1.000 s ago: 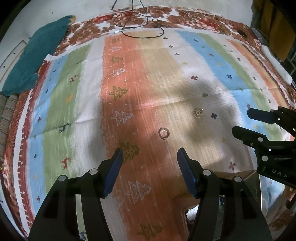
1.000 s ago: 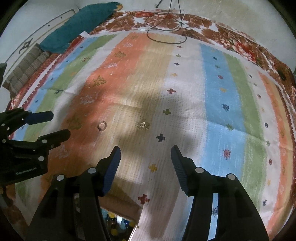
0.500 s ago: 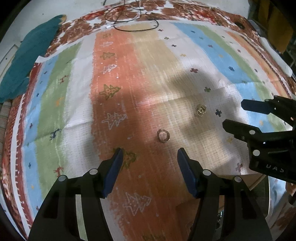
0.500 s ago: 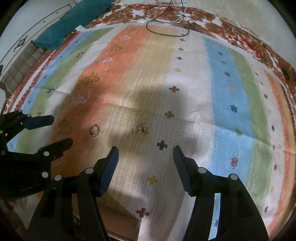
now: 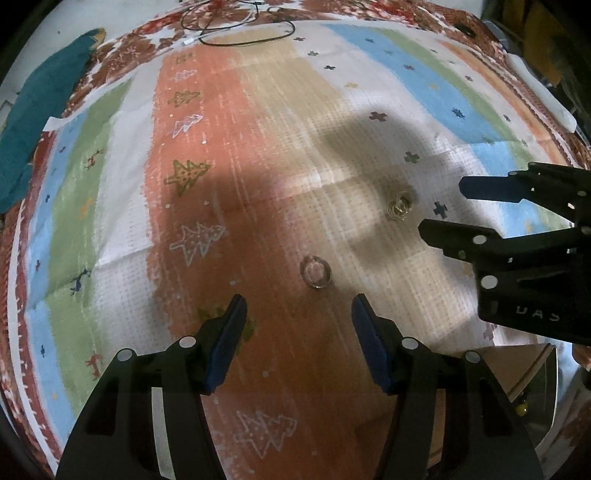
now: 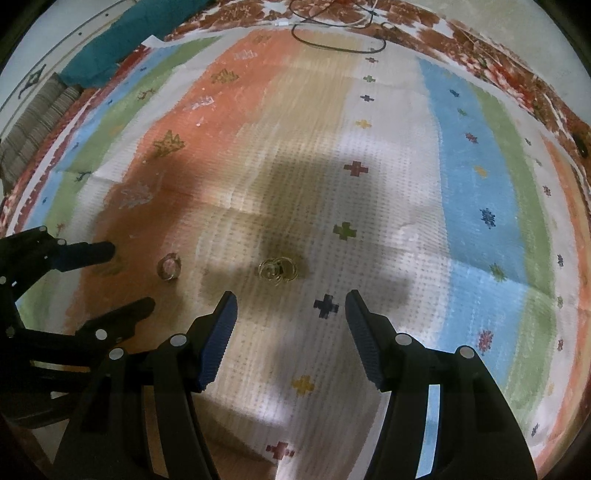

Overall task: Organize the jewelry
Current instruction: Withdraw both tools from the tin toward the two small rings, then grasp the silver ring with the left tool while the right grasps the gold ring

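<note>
Left wrist: left hand-held gripper (image 5: 298, 310) wide, empty — ring (image 5: 315, 272) just ahead (right hand-held gripper (image 6: 288, 304) likewise).

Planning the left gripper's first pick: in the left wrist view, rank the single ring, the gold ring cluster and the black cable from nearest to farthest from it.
1. Single ring: just ahead of the left gripper.
2. Gold ring cluster: farther, ahead-right.
3. Black cable: far edge of the cloth.
</note>
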The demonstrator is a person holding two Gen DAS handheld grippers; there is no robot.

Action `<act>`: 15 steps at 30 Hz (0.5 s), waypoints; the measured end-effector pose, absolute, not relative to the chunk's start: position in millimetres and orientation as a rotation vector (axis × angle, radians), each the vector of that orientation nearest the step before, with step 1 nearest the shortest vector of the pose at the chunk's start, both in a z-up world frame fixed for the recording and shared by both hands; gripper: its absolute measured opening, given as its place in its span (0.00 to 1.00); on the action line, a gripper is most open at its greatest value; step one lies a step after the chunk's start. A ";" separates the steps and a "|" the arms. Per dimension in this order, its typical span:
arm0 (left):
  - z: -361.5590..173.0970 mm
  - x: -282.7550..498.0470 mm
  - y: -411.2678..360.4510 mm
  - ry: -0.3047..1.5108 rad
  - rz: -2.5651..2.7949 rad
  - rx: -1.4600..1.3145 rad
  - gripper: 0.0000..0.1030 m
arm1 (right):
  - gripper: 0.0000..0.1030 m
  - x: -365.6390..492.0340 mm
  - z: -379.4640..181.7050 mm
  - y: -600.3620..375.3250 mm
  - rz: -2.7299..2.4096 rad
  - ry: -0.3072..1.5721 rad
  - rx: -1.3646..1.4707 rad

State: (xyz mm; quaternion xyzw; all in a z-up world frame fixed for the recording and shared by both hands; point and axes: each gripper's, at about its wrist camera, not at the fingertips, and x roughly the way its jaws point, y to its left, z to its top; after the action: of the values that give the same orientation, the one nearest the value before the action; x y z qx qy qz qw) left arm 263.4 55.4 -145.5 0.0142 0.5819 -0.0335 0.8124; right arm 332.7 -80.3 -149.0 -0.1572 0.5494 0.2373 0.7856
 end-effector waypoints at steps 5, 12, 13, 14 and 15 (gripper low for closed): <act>-155.5 270.1 54.9 1.254 -0.086 0.043 0.57 | 0.56 340.4 -156.6 -76.9 0.520 1.197 -0.357; -161.9 277.1 56.7 1.246 -0.114 0.034 0.51 | 0.53 348.7 -166.3 -71.4 0.531 1.214 -0.375; -162.1 277.9 56.9 1.243 -0.117 0.031 0.50 | 0.53 349.7 -167.1 -70.5 0.532 1.215 -0.378; -162.2 278.8 56.8 1.238 -0.122 0.030 0.50 | 0.53 350.3 -168.2 -69.8 0.534 1.215 -0.380; -162.5 279.5 56.2 1.235 -0.126 0.031 0.50 | 0.53 351.3 -169.1 -68.9 0.536 1.215 -0.381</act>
State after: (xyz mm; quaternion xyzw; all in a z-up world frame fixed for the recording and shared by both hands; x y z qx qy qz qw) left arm 279.5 56.2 -162.5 0.0145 0.5786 -0.0591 0.8133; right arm 351.3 -68.9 -169.1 -0.1757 0.5603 0.2470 0.7708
